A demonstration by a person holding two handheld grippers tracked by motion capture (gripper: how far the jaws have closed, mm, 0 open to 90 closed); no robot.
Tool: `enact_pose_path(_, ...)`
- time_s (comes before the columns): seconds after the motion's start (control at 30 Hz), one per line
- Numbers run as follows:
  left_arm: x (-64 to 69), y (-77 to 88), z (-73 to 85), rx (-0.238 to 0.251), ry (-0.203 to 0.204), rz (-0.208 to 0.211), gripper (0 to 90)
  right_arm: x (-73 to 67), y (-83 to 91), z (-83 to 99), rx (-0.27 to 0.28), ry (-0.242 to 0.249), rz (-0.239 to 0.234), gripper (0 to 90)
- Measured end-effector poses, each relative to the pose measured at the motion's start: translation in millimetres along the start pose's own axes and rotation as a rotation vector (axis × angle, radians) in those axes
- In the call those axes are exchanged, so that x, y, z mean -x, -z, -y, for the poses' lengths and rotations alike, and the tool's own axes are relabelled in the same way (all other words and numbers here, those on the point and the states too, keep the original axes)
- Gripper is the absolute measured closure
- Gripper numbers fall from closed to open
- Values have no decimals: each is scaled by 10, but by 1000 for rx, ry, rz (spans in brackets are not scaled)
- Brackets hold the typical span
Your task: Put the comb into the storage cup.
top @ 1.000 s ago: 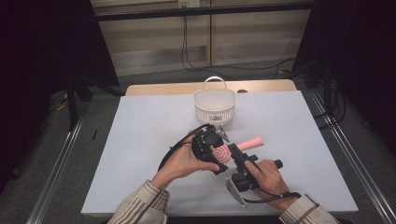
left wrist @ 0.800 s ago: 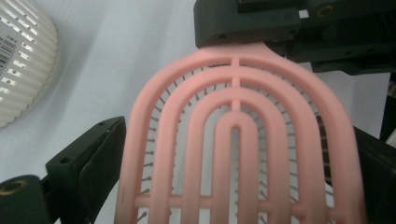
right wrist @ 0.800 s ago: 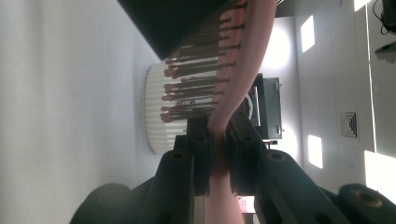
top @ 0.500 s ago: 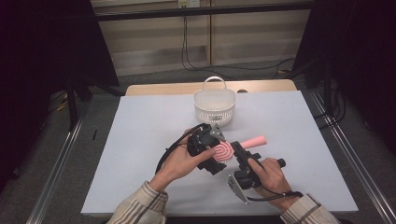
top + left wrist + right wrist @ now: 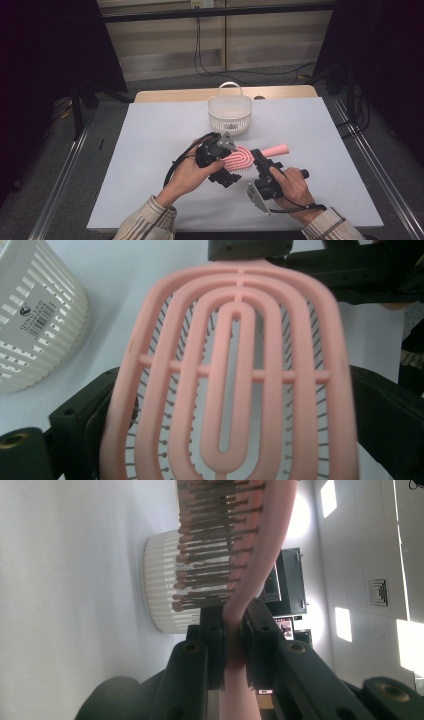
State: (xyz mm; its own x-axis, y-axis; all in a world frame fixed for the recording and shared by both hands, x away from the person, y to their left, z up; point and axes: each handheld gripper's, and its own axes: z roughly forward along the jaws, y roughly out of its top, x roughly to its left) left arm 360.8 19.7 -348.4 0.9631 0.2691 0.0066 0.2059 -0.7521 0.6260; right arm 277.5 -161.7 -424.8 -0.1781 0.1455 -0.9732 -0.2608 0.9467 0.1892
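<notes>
Here we see pink brush [image 5: 240, 161] spanning both grippers: left gripper [image 5: 231, 167] jaws grip its head, right gripper [image 5: 259, 159] jaws clamp its neck; handle points toward table's right, basket [image 5: 229, 111] beyond.

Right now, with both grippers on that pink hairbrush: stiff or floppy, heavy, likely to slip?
Probably light: the pink hairbrush head is an open frame of ribs with gaps. Likely fairly stiff, since it holds its shape while the right gripper clamps the neck and the left gripper holds the head. The plastic looks smooth, so it might twist in the pads.
</notes>
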Motion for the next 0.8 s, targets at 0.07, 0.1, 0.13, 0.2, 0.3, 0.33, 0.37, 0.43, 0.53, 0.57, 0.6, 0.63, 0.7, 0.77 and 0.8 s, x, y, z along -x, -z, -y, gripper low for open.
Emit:
enact_pose_path(0.07,-22,-7,13,5,5,2,49,6,-2,5,0,-7,2,814)
enact_pose_path(0.1,-27,-7,18,3,2,2,49,10,-4,10,1,-7,4,814)
enact_pose_path(0.13,-28,-5,25,6,2,0,49,15,-8,16,-1,-7,0,814)
enact_pose_path(0.2,-37,13,34,12,2,-4,49,20,-9,33,-10,-27,-1,814)
enact_pose_path(0.3,-32,37,55,26,3,-1,49,37,-9,52,-14,-39,-2,814)
enact_pose_path(0.33,-32,46,64,27,3,-2,49,42,-10,55,-13,-39,1,814)
enact_pose_path(0.37,-30,55,72,33,8,-7,49,40,-7,57,-18,-45,3,814)
enact_pose_path(0.43,-38,74,90,32,9,-9,49,48,-17,65,-13,-47,-1,814)
enact_pose_path(0.53,-39,95,123,40,21,-22,49,27,-17,63,-19,-49,-6,814)
enact_pose_path(0.57,-47,102,133,42,17,-28,49,21,-17,61,-19,-50,-8,814)
enact_pose_path(0.6,-47,106,148,51,29,-30,49,21,-18,60,-20,-52,-8,814)
enact_pose_path(0.63,-58,116,162,47,24,-28,49,26,-21,62,-18,-51,-8,814)
enact_pose_path(0.7,-70,126,194,45,35,-28,49,33,-25,75,-23,-61,-6,814)
enact_pose_path(0.77,-89,135,226,26,28,-30,49,39,-31,90,-41,-80,-8,814)
enact_pose_path(0.8,-70,118,248,53,64,-33,49,46,-35,101,-40,-82,-9,814)
